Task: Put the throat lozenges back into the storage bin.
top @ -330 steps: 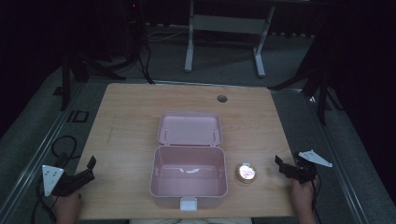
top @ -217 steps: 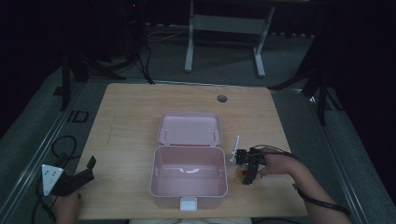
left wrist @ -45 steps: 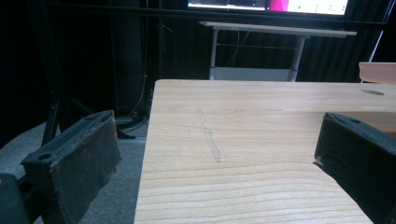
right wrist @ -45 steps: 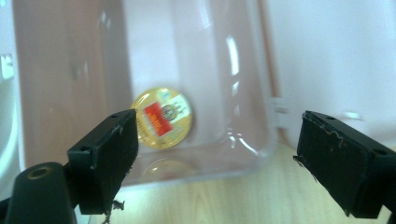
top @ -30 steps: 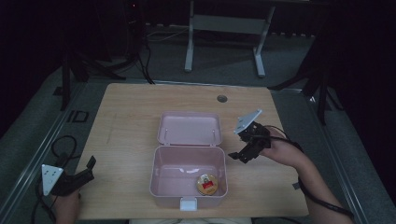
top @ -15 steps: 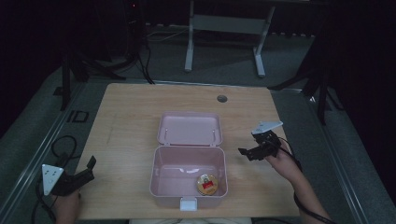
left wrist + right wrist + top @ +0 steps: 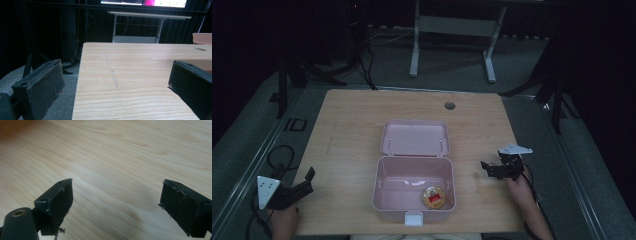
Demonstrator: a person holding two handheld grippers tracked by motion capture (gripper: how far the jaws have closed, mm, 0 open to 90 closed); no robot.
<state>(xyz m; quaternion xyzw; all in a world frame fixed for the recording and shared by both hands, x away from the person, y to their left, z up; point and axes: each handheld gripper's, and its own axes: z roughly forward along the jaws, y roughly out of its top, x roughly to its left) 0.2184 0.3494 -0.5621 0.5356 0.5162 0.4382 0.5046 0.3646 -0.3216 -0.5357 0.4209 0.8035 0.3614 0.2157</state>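
Note:
A pink lunch box (image 7: pixel 414 176) stands open at the middle of the wooden table (image 7: pixel 347 120), its lid (image 7: pixel 414 138) laid back flat. Inside it, near the front right corner, lies a small round tin (image 7: pixel 433 197) with a gold and red top. My right gripper (image 7: pixel 488 169) hovers over the table to the right of the box, open and empty; in the right gripper view (image 7: pixel 116 202) only bare wood lies between the jaws. My left gripper (image 7: pixel 307 178) rests at the table's front left edge, open, with nothing between its jaws in the left gripper view (image 7: pixel 115 82).
A round cable hole (image 7: pixel 450 105) sits near the table's far edge. A faint scratch (image 7: pixel 111 72) marks the wood ahead of the left gripper. Beyond the table stand a white desk frame (image 7: pixel 452 30) and dark stands (image 7: pixel 292 75) on the floor.
The right gripper has drawn back from beside the box lid toward the table's right front, open. The tin now lies in the box; earlier it stood on the table. The left gripper stayed put.

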